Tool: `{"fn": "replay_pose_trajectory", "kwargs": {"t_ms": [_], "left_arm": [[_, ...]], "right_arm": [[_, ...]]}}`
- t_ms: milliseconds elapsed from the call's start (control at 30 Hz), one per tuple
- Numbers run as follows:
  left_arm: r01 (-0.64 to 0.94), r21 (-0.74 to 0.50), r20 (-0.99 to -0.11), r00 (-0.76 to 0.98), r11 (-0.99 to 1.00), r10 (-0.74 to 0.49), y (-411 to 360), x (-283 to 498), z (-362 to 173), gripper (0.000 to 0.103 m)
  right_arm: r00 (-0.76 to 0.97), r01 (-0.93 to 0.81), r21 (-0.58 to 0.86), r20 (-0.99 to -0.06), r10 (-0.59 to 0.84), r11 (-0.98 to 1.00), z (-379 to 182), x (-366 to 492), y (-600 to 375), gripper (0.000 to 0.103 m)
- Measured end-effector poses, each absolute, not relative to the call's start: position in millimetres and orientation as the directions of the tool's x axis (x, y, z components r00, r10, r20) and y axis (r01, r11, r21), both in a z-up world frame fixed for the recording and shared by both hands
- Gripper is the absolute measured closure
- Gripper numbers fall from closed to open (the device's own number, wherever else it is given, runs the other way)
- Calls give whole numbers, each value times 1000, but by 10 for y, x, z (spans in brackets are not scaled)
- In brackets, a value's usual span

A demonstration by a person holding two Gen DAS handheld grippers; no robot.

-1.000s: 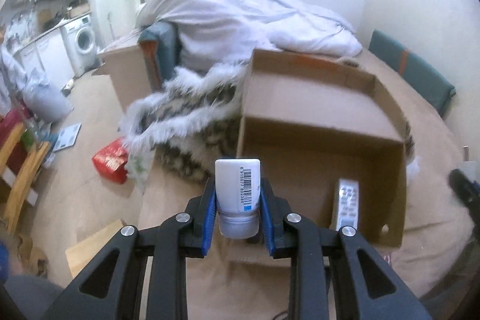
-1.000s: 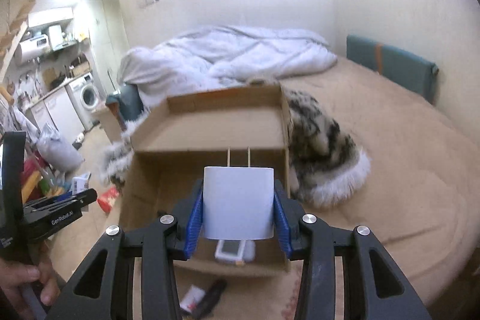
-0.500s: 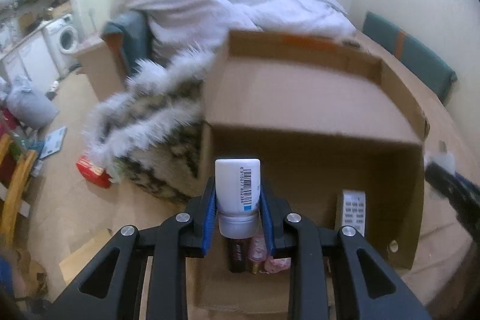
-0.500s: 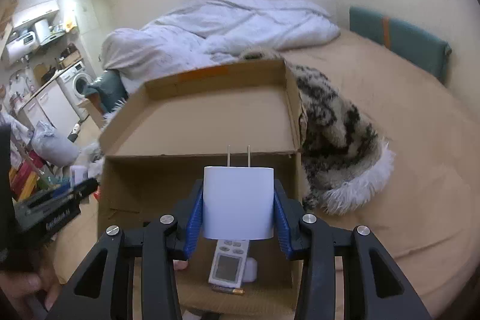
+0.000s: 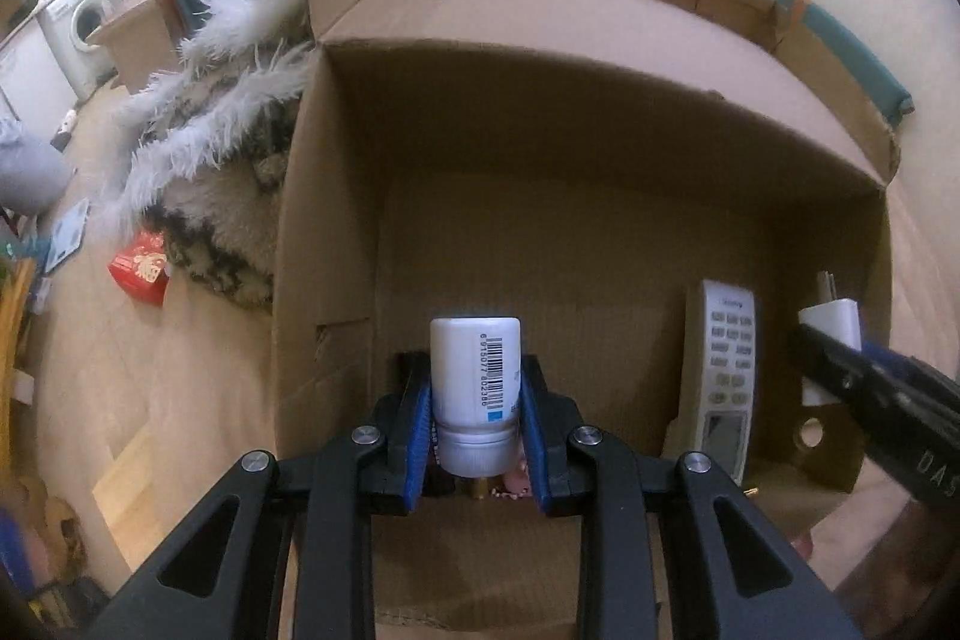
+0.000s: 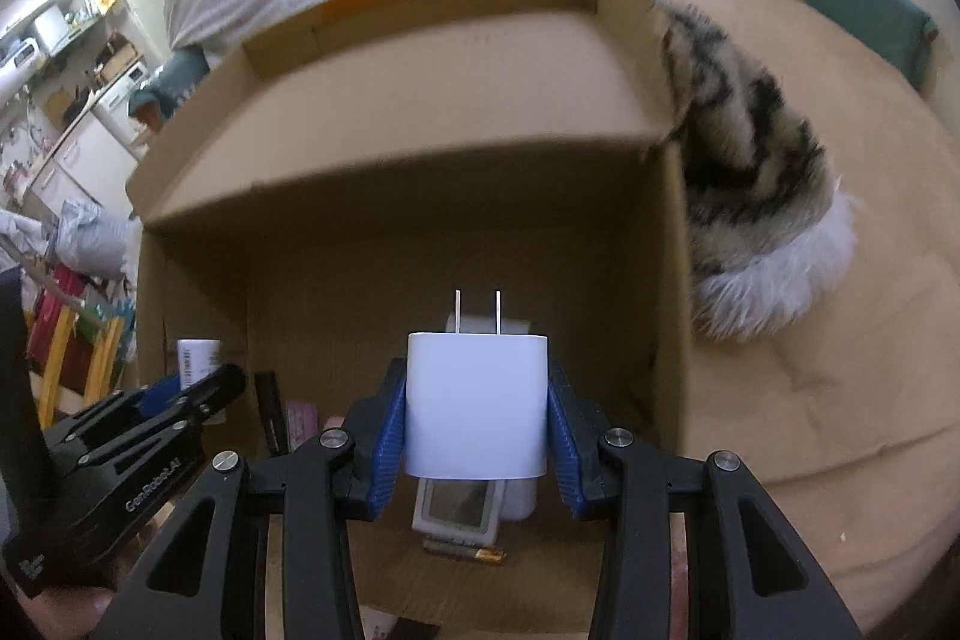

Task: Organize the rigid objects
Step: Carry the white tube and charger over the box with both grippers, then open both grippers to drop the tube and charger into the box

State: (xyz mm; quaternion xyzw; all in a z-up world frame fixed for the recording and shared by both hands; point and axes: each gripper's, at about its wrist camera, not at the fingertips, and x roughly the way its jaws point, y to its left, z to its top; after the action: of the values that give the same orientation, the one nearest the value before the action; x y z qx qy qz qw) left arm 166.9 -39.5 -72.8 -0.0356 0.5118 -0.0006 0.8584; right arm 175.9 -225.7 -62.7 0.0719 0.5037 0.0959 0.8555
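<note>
Left wrist view
Left gripper (image 5: 475,424): pinching a white bottle (image 5: 475,388) between its blue pads, cap end toward the camera.
Cardboard box (image 5: 336,244): open, right under the bottle.
Remote (image 5: 723,370): in the box, at 3 o'clock from the bottle.

Right wrist view
Right gripper (image 6: 477,424): pinching a white plug (image 6: 477,406), prongs pointing to 12 o'clock.
Remote (image 6: 459,505): on the box floor, at 6 o'clock, partly hidden by the plug.
White bottle (image 6: 201,358): at 9 o'clock, held in the left gripper (image 6: 204,388).
Box wall (image 6: 666,280): at 3 o'clock.
</note>
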Motion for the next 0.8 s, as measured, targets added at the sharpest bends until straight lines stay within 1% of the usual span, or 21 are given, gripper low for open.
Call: {"fn": "replay_pose_trajectory", "kwargs": {"t_ms": [133, 300, 400, 533, 800], "left_arm": [[-27, -64, -888, 458, 998, -45, -434, 1668, -770, 79], [-1, -30, -905, 425, 1000, -26, -547, 1653, -897, 79], [12, -4, -912, 411, 1000, -8, -599, 1637, -968, 79], [7, 0, -911, 413, 1000, -3, -598, 1624, -962, 79], [6, -16, -918, 396, 1000, -17, -587, 1695, -981, 79]], "right_arm": [[426, -90, 218, -873, 236, 972, -746, 1774, -2233, 59], [375, -78, 203, -901, 218, 976, -886, 1776, -2216, 59], [374, -88, 184, -905, 204, 979, -898, 1755, -2184, 59], [372, -92, 180, -906, 201, 979, -915, 1748, -2144, 59], [380, -91, 192, -900, 213, 977, -894, 1767, -2150, 59]]}}
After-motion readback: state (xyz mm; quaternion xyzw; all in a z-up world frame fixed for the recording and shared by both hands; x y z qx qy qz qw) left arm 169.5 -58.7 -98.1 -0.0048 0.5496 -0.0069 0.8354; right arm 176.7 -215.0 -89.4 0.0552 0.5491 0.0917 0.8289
